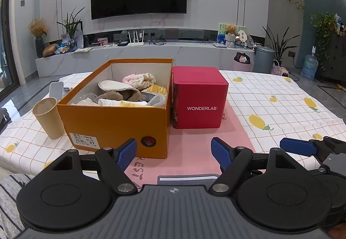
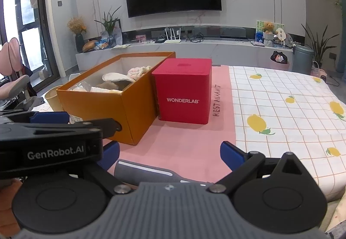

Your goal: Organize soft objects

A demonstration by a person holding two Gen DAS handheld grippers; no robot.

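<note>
**Both grippers open and empty before the filled box**

The left gripper (image 1: 174,153) hovers low over the pink mat (image 1: 194,148), its blue fingers spread wide with nothing between them. The right gripper (image 2: 169,152) sits just beside it, likewise wide open and empty. A grey flat item (image 2: 147,173) lies on the mat right under both. Ahead, the orange shoebox (image 1: 112,122) holds the soft objects (image 1: 127,90): fuzzy slippers, a knitted pink-and-cream piece, and crumpled plastic. A closed red box (image 1: 200,98) touches its right side; a paper cup (image 1: 48,116) stands at its left
</note>
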